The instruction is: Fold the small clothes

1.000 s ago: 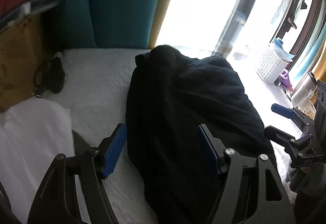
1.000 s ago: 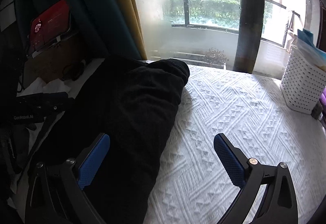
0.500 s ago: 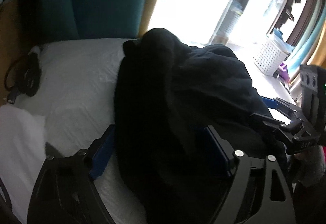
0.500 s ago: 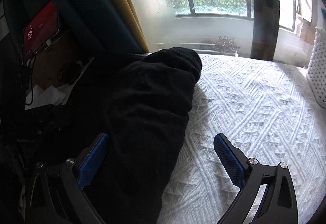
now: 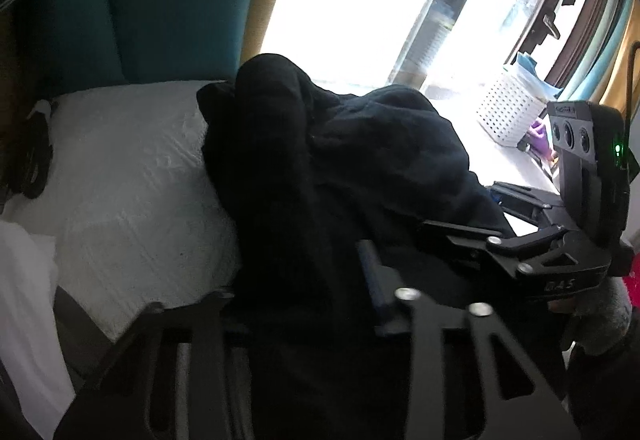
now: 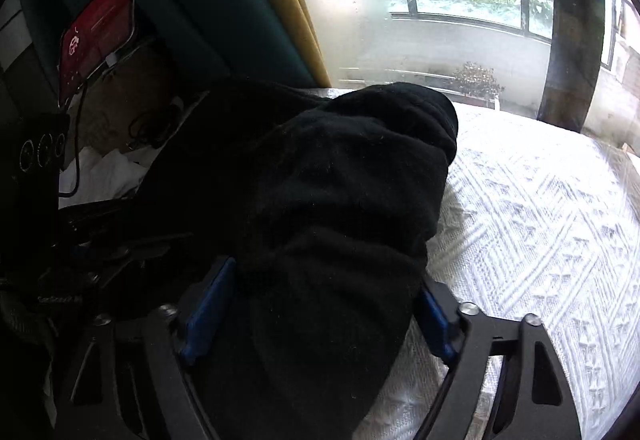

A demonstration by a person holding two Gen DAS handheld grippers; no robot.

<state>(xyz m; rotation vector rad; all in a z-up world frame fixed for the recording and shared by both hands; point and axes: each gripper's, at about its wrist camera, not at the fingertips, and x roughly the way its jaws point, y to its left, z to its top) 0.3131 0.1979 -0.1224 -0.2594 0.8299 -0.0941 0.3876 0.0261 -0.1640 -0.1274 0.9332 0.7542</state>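
Observation:
A black garment [image 5: 340,168] lies bunched on the white bedspread [image 5: 132,184]. My left gripper [image 5: 300,280] is at its near edge, jaws closing with a fold of the black cloth between them. One blue pad [image 5: 374,280] shows; the cloth hides the other. In the right wrist view the same garment [image 6: 340,200] fills the gap of my right gripper [image 6: 320,304], whose jaws are also closing. Both of its blue pads [image 6: 208,312] touch the cloth. The right gripper [image 5: 460,206] also appears at the garment's right side in the left wrist view.
A white perforated basket [image 5: 508,112] stands at the far right by the window. White cloth [image 5: 24,300] lies at the near left, and a black cable [image 5: 36,156] beyond it. A red item [image 6: 96,36] leans against the teal backing. Bare bedspread [image 6: 540,224] stretches right of the garment.
Both grippers have moved forward and down onto the garment's near edge. Their jaws, wide apart before, have narrowed around folds of black cloth.

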